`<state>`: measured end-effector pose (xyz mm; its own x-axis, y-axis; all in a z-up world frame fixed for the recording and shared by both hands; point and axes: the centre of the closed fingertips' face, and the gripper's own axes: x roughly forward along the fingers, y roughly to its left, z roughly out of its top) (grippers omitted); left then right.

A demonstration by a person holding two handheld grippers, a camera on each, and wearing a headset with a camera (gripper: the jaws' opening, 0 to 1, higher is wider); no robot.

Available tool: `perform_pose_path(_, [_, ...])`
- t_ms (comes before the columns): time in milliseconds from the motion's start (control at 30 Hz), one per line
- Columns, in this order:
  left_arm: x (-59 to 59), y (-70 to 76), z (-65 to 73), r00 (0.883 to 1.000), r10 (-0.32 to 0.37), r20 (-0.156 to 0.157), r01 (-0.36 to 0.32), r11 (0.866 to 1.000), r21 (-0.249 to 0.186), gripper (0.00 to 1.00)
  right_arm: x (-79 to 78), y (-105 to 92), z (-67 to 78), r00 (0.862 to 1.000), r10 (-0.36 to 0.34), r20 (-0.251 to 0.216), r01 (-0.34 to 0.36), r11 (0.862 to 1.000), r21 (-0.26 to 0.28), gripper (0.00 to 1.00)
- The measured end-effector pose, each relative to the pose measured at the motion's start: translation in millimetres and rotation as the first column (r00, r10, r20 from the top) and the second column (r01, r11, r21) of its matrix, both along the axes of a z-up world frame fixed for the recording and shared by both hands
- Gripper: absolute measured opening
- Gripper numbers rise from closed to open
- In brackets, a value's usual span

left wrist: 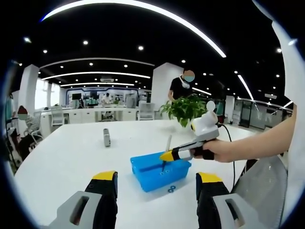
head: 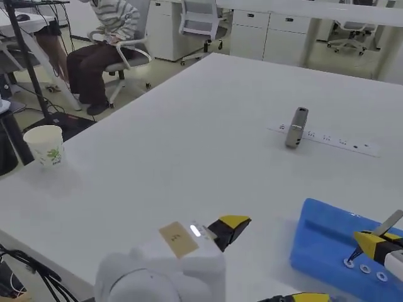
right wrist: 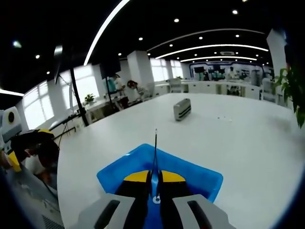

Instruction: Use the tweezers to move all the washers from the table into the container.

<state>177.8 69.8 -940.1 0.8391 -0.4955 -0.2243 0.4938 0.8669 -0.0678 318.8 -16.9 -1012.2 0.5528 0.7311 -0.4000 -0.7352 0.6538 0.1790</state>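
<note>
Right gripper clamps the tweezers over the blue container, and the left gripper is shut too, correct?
Not quite. The left gripper is open, its jaws well apart with nothing between them, as the left gripper view shows. The right gripper does clamp the tweezers over the blue container.

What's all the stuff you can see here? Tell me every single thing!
table: one, white, under everything
container: one, blue, table's near right
washers: three seen, pale, at container's near edge
tweezers: one, silver, over the container
paper cup: one, white with green print, left table edge
power strip: one, white, far right
grey device: one, by the power strip
seated person: one, beyond the table
left hand-held gripper: yellow-tipped, open
right hand-held gripper: yellow-tipped, shut on tweezers
</note>
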Motion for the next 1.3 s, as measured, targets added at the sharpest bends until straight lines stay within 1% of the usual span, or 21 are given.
perform_pose_path(100, [-0.3, -0.2, -0.3, 1.000, -0.001, 0.002, 0.001, 1.000, 0.005, 0.66, -1.7, -2.0, 6.1, 1.000, -0.001, 0.009, 0.001, 1.000, 0.004, 0.04])
perform_pose_path(233, [-0.2, 1.2, 0.3, 1.000, 0.006, 0.002, -0.006, 1.000, -0.002, 0.66, -5.3, -4.2, 15.8, 1.000, -0.007, 0.016, 0.006, 1.000, 0.025, 0.04])
perform_pose_path(333, [0.1, 2.0, 0.5, 1.000, 0.009, 0.003, -0.009, 1.000, -0.004, 0.66, -11.7, -3.7, 26.3, 1.000, -0.003, 0.028, 0.001, 0.999, 0.045, 0.04])
perform_pose_path(367, [0.1, 2.0, 0.5, 1.000, 0.009, 0.003, -0.009, 1.000, -0.004, 0.66, -12.7, -3.5, 27.9, 1.000, -0.002, 0.031, 0.000, 0.999, 0.047, 0.04])
perform_pose_path(433, [0.2, 1.8, 0.7, 1.000, 0.008, 0.003, -0.008, 1.000, -0.006, 0.66, -20.4, -1.2, 35.1, 0.999, 0.012, 0.037, -0.015, 0.998, 0.065, 0.04])
perform_pose_path(500, [0.2, 1.7, 0.7, 1.000, 0.006, 0.003, -0.006, 1.000, -0.008, 0.65, -26.8, 0.2, 36.8, 0.999, 0.025, 0.029, -0.027, 0.997, 0.074, 0.04])
perform_pose_path(567, [0.1, 1.7, 0.5, 1.000, 0.006, 0.002, -0.006, 1.000, -0.007, 0.65, -30.8, 0.0, 38.3, 0.999, 0.023, 0.022, -0.025, 0.996, 0.087, 0.04])
perform_pose_path(600, [0.1, 1.7, 0.5, 1.000, 0.006, 0.002, -0.006, 1.000, -0.007, 0.65, -33.9, 0.0, 40.6, 0.999, 0.024, 0.022, -0.026, 0.995, 0.099, 0.04])
perform_pose_path(767, [0.0, 1.5, 0.1, 1.000, 0.005, 0.001, -0.005, 1.000, -0.007, 0.65, -46.3, 1.7, 46.6, 0.999, 0.038, 0.019, -0.040, 0.992, 0.121, 0.04])
perform_pose_path(833, [-0.2, 1.3, -0.1, 1.000, 0.004, 0.000, -0.004, 1.000, -0.006, 0.65, -52.0, 2.8, 46.7, 0.999, 0.049, 0.022, -0.051, 0.991, 0.120, 0.04])
perform_pose_path(900, [-0.2, 1.1, -0.2, 1.000, 0.002, 0.000, -0.002, 1.000, -0.005, 0.65, -59.9, 5.8, 44.8, 0.997, 0.078, 0.018, -0.079, 0.990, 0.120, 0.03])
perform_pose_path(967, [-0.5, 0.8, -0.1, 1.000, 0.000, 0.001, 0.000, 1.000, -0.005, 0.65, -64.5, 7.0, 41.3, 0.995, 0.093, 0.027, -0.095, 0.990, 0.101, 0.02])
perform_pose_path(1000, [-0.5, 0.7, 0.0, 1.000, 0.000, 0.001, 0.000, 1.000, -0.006, 0.65, -67.3, 7.6, 37.6, 0.993, 0.109, 0.041, -0.112, 0.991, 0.073, 0.02])
perform_pose_path(1033, [-0.6, 0.8, -0.1, 1.000, 0.000, 0.000, 0.000, 1.000, -0.006, 0.65, -69.6, 8.4, 34.3, 0.992, 0.123, 0.040, -0.126, 0.990, 0.059, 0.02])
perform_pose_path(1067, [-0.6, 0.8, -0.1, 1.000, 0.000, 0.000, 0.000, 1.000, -0.005, 0.65, -71.7, 9.1, 29.9, 0.990, 0.132, 0.040, -0.134, 0.990, 0.041, 0.02])
perform_pose_path(1133, [-0.8, 0.8, -0.5, 1.000, 0.000, -0.002, 0.000, 1.000, -0.005, 0.65, -72.5, 8.3, 23.4, 0.988, 0.143, 0.061, -0.143, 0.990, -0.001, 0.01])
perform_pose_path(1167, [-0.8, 0.8, -0.5, 1.000, 0.000, -0.002, 0.000, 1.000, -0.004, 0.64, -73.9, 9.1, 18.3, 0.985, 0.159, 0.065, -0.158, 0.987, -0.021, 0.01])
perform_pose_path(1200, [-0.9, 0.9, -0.6, 1.000, 0.000, -0.002, 0.000, 1.000, -0.004, 0.64, -74.4, 9.5, 15.3, 0.984, 0.165, 0.069, -0.163, 0.986, -0.031, 0.01])
perform_pose_path(1233, [-0.9, 0.9, -0.7, 1.000, 0.000, -0.003, 0.000, 1.000, -0.004, 0.64, -74.1, 9.8, 11.3, 0.980, 0.177, 0.090, -0.173, 0.984, -0.050, 0.01])
perform_pose_path(1267, [-0.9, 1.0, -0.7, 1.000, 0.000, -0.003, 0.000, 1.000, -0.005, 0.64, -74.4, 9.8, 7.7, 0.977, 0.188, 0.101, -0.182, 0.981, -0.067, 0.01])
perform_pose_path(1300, [-0.9, 1.0, -0.8, 1.000, 0.000, -0.004, 0.000, 1.000, -0.004, 0.64, -75.7, 10.4, 1.9, 0.972, 0.209, 0.110, -0.199, 0.975, -0.095, 0.01])
